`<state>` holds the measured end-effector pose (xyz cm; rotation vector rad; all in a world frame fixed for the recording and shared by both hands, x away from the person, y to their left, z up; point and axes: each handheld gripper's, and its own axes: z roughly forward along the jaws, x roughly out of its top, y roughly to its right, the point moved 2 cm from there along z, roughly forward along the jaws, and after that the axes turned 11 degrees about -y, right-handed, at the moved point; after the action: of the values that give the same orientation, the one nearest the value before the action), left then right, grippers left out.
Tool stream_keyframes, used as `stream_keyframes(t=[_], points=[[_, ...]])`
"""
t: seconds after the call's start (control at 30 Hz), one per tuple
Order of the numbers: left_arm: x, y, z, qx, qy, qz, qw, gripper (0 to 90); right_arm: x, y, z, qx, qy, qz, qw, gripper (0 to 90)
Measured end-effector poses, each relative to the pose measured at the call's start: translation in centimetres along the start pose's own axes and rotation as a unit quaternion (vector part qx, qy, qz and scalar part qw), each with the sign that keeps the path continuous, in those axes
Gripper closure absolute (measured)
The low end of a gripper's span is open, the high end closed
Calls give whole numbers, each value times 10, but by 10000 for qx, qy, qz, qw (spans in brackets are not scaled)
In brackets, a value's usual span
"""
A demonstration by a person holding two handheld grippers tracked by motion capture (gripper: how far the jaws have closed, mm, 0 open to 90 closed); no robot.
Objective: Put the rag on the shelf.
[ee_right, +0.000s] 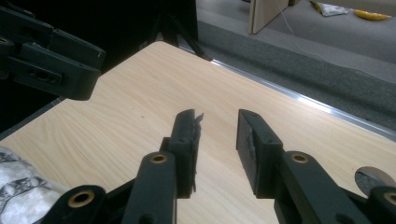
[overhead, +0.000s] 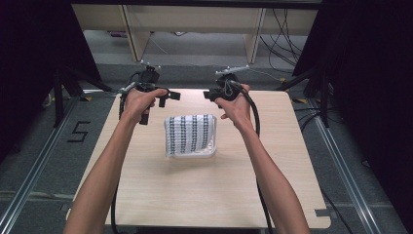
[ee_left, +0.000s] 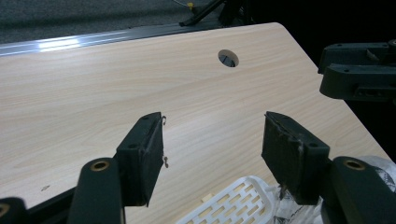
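Note:
A white slotted basket [overhead: 191, 152] sits mid-table with a black-and-white patterned cloth [overhead: 190, 132] lying in it. Both grippers hover over the far part of the table, just beyond the basket, pointing toward each other. My left gripper [overhead: 170, 96] [ee_left: 212, 140] is open wide with nothing between its jaws; the basket's corner [ee_left: 236, 201] and a bit of cloth [ee_left: 385, 169] lie just below it. My right gripper [overhead: 208, 95] [ee_right: 217, 135] is open with a narrower gap, also empty. The cloth [ee_right: 18, 189] shows at its lower left. Each gripper view also shows the other gripper [ee_left: 359, 74] [ee_right: 49, 58].
The light wooden table [overhead: 160, 195] has rounded corners and a round cable hole [ee_left: 228, 58] [ee_right: 373, 177] near its far edge. Grey floor with metal rails [overhead: 341, 161] surrounds it. Black stands and cables [overhead: 287, 34] are beyond, in front of wooden furniture legs.

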<state>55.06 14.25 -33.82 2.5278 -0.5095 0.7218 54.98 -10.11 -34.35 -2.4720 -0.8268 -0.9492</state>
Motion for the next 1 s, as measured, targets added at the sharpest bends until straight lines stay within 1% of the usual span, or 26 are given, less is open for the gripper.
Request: stream_keyframes(t=[0.03,0.07,0.13,0.17,0.2,0.27,0.3,0.33,0.4,0.43,0.47,0.5,0.57,0.6,0.67,0.7,0.73,0.77,0.8,0.83,0.87,0.9,0.93,0.97,1.0], points=[[-1,0,-1,13,7,8,10000,358,0,0,-1,-12,-14,-12,10000,668],[-1,0,-2,12,59,-33,10000,348,-1,0,-1,20,-15,-17,10000,660],[-4,-1,-5,-19,60,-6,10000,348,-1,-1,-3,22,-32,11,10000,648],[-5,-2,-6,-17,72,1,10000,348,-1,0,-4,21,-21,-19,10000,639],[-6,-3,-7,-9,128,-16,9999,348,-2,0,-4,55,14,16,10000,633],[-9,-4,-10,-57,172,-34,9998,340,-2,1,-7,3,18,-22,10000,620],[-10,-5,-12,-61,195,-17,9998,333,-3,1,-8,30,-8,21,10000,609],[-12,-6,-13,-98,203,-16,9997,326,-4,2,-9,34,-1,-21,10000,595],[-16,-7,-16,-162,238,-25,9996,314,-6,3,-10,26,-25,-1,10000,577],[-18,-8,-18,-187,227,-12,9996,314,-7,4,-11,-7,-20,-45,10000,566],[-20,-9,-19,-189,277,-19,9994,313,-8,4,-12,3,-35,21,10000,563],[-22,-9,-20,-196,274,-20,9994,313,-9,5,-12,61,23,40,10000,556],[-24,-9,-22,-221,323,-22,9992,311,-10,7,-15,58,26,51,10000,535],[-26,-10,-23,-170,289,64,9994,311,-11,8,-16,73,27,110,9999,525],[-29,-9,-26,25,227,224,9995,307,-13,9,-18,53,37,20,10000,512],[-30,-7,-28,89,236,287,9993,305,-14,9,-20,51,34,68,10000,508],[-32,-6,-29,62,276,317,9991,304,-15,9,-21,41,52,35,10000,498],[-34,-5,-30,-22,306,316,9990,304,-16,9,-23,20,7,59,10000,492],[-36,-3,-31,-82,311,362,9988,304,-17,9,-24,46,55,35,10000,490],[-38,-1,-32,-77,332,379,9987,304,-18,8,-26,60,64,21,10000,485],[-41,0,-33,-35,305,461,9985,304,-19,8,-28,83,95,28,9999,479],[-44,1,-33,-26,331,449,9984,304,-20,7,-30,94,109,33,9999,472],[-46,1,-35,-1,280,520,9983,304,-22,6,-32,116,146,6,9998,465],[-49,1,-35,-11,308,532,9981,302,-23,6,-34,94,141,-77,9998,458],[-51,1,-36,-14,330,537,9980,303,-25,4,-35,121,125,-8,9998,454]])
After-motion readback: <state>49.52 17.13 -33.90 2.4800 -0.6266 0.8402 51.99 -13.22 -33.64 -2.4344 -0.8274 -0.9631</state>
